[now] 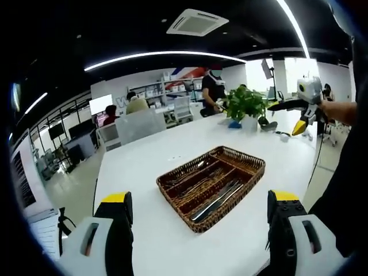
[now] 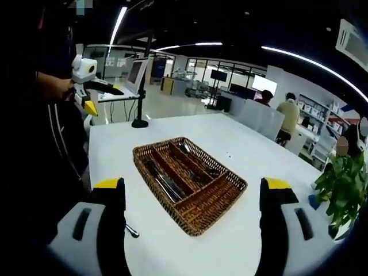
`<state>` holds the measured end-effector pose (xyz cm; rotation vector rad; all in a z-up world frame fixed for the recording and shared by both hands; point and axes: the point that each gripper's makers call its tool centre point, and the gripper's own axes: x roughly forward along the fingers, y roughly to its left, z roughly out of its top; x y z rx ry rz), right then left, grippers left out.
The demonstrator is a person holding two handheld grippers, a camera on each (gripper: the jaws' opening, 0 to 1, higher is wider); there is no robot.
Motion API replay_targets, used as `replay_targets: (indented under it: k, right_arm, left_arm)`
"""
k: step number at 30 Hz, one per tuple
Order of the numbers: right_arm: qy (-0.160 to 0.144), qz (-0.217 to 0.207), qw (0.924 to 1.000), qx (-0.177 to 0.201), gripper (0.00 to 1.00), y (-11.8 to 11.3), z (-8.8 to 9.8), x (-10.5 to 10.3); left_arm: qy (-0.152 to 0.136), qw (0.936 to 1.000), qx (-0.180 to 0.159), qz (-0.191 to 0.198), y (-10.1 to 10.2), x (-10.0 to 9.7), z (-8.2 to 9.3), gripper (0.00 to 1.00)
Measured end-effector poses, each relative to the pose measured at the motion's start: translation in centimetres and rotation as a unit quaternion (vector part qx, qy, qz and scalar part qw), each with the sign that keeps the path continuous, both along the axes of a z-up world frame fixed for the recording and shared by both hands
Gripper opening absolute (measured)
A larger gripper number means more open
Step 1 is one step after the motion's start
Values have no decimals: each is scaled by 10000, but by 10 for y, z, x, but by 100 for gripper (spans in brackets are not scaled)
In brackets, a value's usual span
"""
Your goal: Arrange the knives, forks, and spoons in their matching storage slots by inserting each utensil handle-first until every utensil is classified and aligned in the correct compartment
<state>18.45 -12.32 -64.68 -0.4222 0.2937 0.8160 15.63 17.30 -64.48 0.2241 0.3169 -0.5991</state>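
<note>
No readable brand or label anywhere; there's a wall sign with big letters way in the back of the left gripper view, but it's too blurry for me to make out.

My left hand-held gripper (image 1: 200, 213) is released, jaws spread wide and holding nothing, hanging above the white counter (image 1: 144, 161). My right hand-held gripper (image 2: 193, 198) is the same: jaws wide apart, nothing between them. In the left gripper view I can see my right one held up off to the side, well apart from the basket, with my hand (image 1: 326, 107) wrapped around it; in the right gripper view my left one sits up high the same way.

The wicker tray (image 1: 253, 172) sits in the middle of the counter, split into long slots. The cutlery (image 1: 217, 199) is lying inside those slots, metal pieces running lengthwise. I can't tell knives from forks from spoons at this size.

One small metal bit (image 2: 131, 231) lies on the counter just beside my right gripper's left jaw.

Around: a potted plant (image 1: 245, 104) at the far end of the counter, a monitor stand (image 2: 140, 86) near a corner, people at desks behind.
</note>
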Motion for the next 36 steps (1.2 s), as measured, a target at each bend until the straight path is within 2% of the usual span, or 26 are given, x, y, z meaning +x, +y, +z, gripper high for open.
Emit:
replay_targets:
  k: [14,23,25,29,31,32,33,34,36]
  right_arm:
    - [75,288,9994,-161,100,8,-12,-6]
    - [284,522,9981,-182,100,21,-23,-16]
    - [370,623,9970,-279,100,24,-30,-18]
    - [304,778,9953,-484,100,31,-36,-21]
    - [413,853,9946,-420,100,37,-42,-23]
    - [459,911,9947,-125,100,46,-43,-24]
    - [579,1000,9933,-33,100,49,-46,-28]
    - [650,1062,9922,11,100,51,-49,-30]
    - [587,1062,9925,-125,100,53,-56,-29]
  left_arm:
    - [-13,10000,-24,-17,-1,3,1,99]
    - [101,9999,-42,2,3,0,-10,99]
    - [229,9997,27,-29,4,-2,-17,99]
    - [221,9997,35,-57,5,-4,-19,99]
    - [206,9998,41,-46,6,-4,-20,99]
    - [214,9998,27,-46,7,-4,-20,99]
    - [212,9998,17,-47,7,-3,-21,99]
    - [202,9998,18,-47,7,-3,-21,99]
    - [192,9998,12,-55,7,-3,-21,99]
